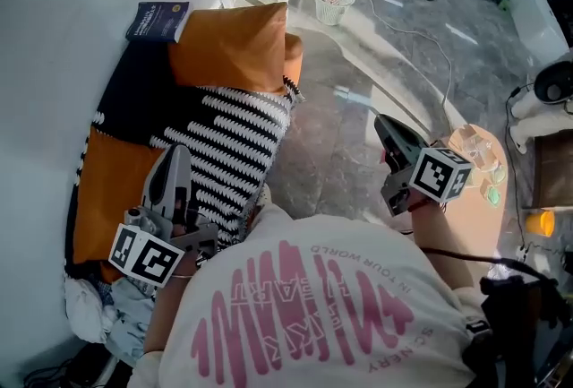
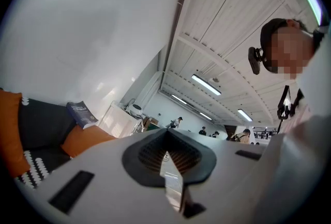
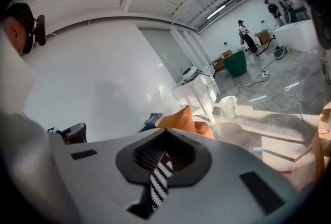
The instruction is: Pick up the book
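Observation:
A dark blue book [image 1: 158, 21] lies at the far end of the couch against the white wall, next to an orange pillow [image 1: 235, 46]. The left gripper view shows the book [image 2: 81, 113] well ahead, above the same pillow [image 2: 85, 139]. My left gripper [image 1: 177, 155] hovers over a black-and-white striped cushion [image 1: 237, 140], well short of the book, jaws shut and empty [image 2: 166, 135]. My right gripper [image 1: 387, 126] is out over the floor to the right, also shut with nothing in it [image 3: 164, 153]. Its view catches the book's corner [image 3: 151, 120] beside the pillow.
A white mesh bin [image 1: 333, 1] stands on the grey floor beyond the pillow, with cables [image 1: 421, 37] trailing past it. A small round wooden table [image 1: 479, 164] is at the right. Crumpled cloth [image 1: 89, 306] lies at the couch's near end. A white cabinet [image 3: 199, 92] stands behind.

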{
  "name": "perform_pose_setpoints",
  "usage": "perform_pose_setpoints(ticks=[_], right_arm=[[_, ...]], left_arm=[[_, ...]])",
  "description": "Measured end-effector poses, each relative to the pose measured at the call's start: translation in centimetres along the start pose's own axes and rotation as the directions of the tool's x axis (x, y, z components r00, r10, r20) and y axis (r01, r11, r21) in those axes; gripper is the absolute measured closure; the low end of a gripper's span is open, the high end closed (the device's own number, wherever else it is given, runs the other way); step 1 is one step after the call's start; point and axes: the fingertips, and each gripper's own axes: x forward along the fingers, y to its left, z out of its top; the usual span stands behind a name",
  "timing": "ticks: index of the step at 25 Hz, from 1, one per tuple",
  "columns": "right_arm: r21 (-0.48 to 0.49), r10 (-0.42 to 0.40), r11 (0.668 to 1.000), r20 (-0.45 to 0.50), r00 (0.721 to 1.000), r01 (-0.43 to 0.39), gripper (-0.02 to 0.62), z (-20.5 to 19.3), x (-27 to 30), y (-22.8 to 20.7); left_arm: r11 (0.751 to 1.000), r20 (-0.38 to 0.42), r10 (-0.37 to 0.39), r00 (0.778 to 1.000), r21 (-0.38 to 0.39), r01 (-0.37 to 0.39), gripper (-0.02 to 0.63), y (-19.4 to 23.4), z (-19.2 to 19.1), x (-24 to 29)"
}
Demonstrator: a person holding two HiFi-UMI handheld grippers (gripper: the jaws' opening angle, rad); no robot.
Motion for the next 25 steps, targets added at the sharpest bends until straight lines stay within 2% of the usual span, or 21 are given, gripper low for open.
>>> perform_pose_setpoints(ticks=[8, 20, 25], right_arm=[[-0.036, -0.004, 0.999, -0.017, 1.0, 0.004, 0.586, 2.7, 6.4, 2.0], [-0.017, -0.011, 1.0, -0.051, 0.999, 0.01, 0.586, 3.1, 13.1, 3.5], [-0.016, -0.018, 1.0, -0.068, 0.998, 0.017, 0.586, 3.3, 15.2, 3.9]], left_arm=[[1.0, -0.008, -0.005, 1.0, -0.02, 0.005, 0.598, 5.3, 2.9, 3.6], [1.0, -0.043, -0.007, 0.999, -0.025, 0.006, 0.598, 11.0, 5.3, 7.2], [0.999, -0.034, 0.001, 0.999, -0.037, -0.003, 0.598, 13.1, 6.1, 7.7]])
